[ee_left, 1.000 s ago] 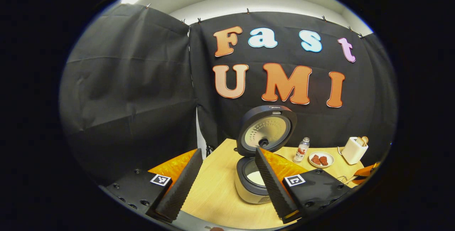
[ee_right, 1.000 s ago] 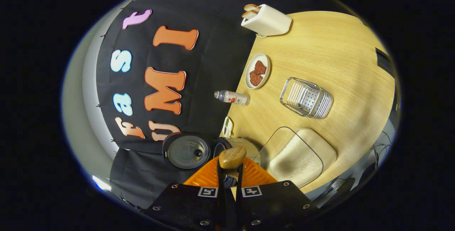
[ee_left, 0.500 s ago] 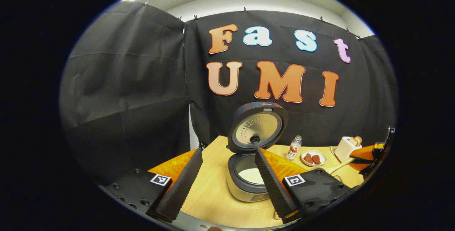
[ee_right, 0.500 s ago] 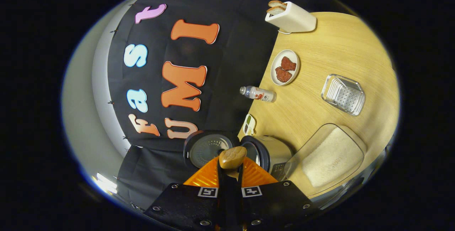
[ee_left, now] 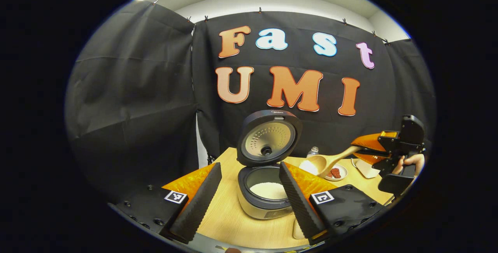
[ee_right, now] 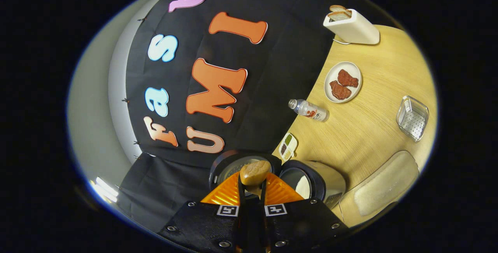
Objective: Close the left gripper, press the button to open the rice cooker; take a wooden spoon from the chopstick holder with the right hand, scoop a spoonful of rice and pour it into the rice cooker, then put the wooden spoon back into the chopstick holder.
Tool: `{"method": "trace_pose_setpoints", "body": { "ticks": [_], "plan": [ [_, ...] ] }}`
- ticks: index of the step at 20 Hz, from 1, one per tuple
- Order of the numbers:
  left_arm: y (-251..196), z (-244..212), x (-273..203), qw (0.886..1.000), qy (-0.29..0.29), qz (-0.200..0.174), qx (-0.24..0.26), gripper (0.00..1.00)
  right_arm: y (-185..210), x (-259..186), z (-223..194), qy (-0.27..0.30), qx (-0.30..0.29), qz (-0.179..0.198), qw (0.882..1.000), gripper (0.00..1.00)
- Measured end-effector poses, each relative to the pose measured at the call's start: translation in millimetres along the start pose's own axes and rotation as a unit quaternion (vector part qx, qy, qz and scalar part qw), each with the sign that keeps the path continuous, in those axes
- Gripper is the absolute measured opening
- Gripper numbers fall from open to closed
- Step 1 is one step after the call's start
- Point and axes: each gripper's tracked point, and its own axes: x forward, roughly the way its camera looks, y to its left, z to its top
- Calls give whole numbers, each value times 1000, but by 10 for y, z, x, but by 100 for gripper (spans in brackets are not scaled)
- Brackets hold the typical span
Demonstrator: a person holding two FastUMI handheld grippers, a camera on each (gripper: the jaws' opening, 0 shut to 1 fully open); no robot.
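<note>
Gaping rice cooker holds white rice.

Light wooden desk carrying open rice cooker at 6 o'clock, bottle centrally, plate and toaster toward 12, rice tray, wire holder at 3.

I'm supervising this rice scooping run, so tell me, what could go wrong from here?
The wooden spoon, held by the right tongs, looks loaded with rice and hangs to the side of the open rice cooker, above the table; a tilt now could spill grains there. The raised lid stands close to the spoon's likely path, so the bowl may knock it. The left tongs sit open near the pot and could crowd the pour.
</note>
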Motion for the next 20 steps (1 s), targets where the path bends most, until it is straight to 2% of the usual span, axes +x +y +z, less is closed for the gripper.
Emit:
{"method": "trace_pose_setpoints", "body": {
  "ticks": [9,20],
  "plan": [
    [46,-7,-32,1000,-1,-9,-5,100,289,433,-32,-10,-127,-3,992,10],
    [74,-86,-26,1000,4,-11,2,100,360,530,-84,-6,-218,-12,976,10]
  ]
}}
